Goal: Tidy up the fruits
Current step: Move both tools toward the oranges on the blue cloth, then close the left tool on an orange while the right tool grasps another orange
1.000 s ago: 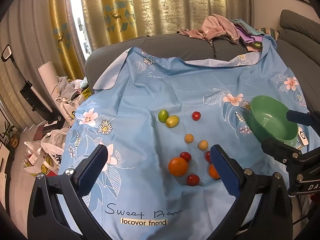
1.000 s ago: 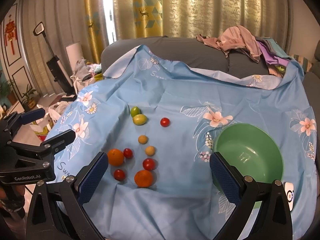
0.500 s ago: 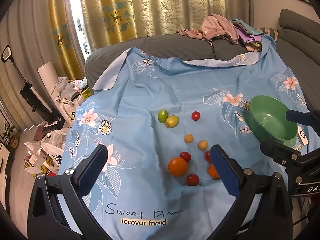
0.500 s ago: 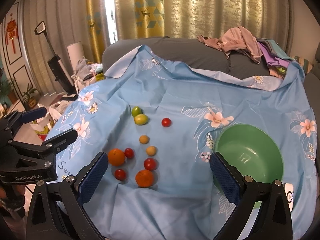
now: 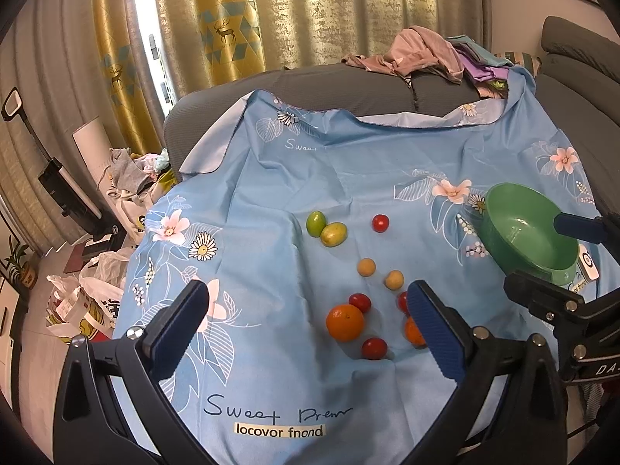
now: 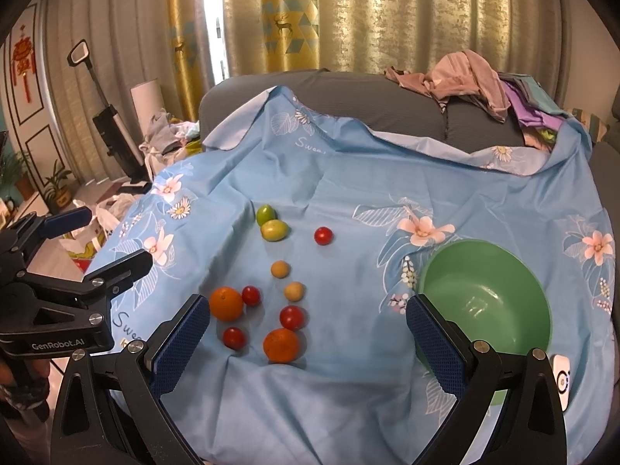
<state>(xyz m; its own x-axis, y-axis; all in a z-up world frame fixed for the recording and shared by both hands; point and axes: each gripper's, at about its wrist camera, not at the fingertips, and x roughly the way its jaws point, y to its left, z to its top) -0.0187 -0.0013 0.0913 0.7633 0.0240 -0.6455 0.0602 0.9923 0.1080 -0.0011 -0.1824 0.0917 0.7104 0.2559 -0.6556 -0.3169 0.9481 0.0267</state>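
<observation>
Small fruits lie loose on a blue flowered cloth [image 5: 271, 201]: an orange [image 5: 345, 322] [image 6: 226, 303], a second orange [image 6: 281, 345], several red tomatoes such as one at the back [image 5: 380, 223] [image 6: 323, 235], two green fruits [image 5: 324, 228] [image 6: 271, 223] and two small yellow fruits [image 5: 366, 267] [image 6: 279, 269]. An empty green bowl [image 5: 515, 201] [image 6: 519, 271] sits at the right. My left gripper [image 5: 306, 306] is open and empty, above the cloth's near side. My right gripper [image 6: 306, 317] is open and empty, near the bowl.
The cloth covers a grey sofa [image 6: 348, 93] with a heap of clothes [image 6: 476, 77] at the back right. A small white device [image 6: 562, 378] lies beside the bowl. Bags and clutter [image 5: 93, 283] sit on the floor at the left. Gold curtains [image 5: 310, 11] hang behind.
Both grippers have drifted very slightly; the right view shifted a little. The fruits and bowl have not moved.
</observation>
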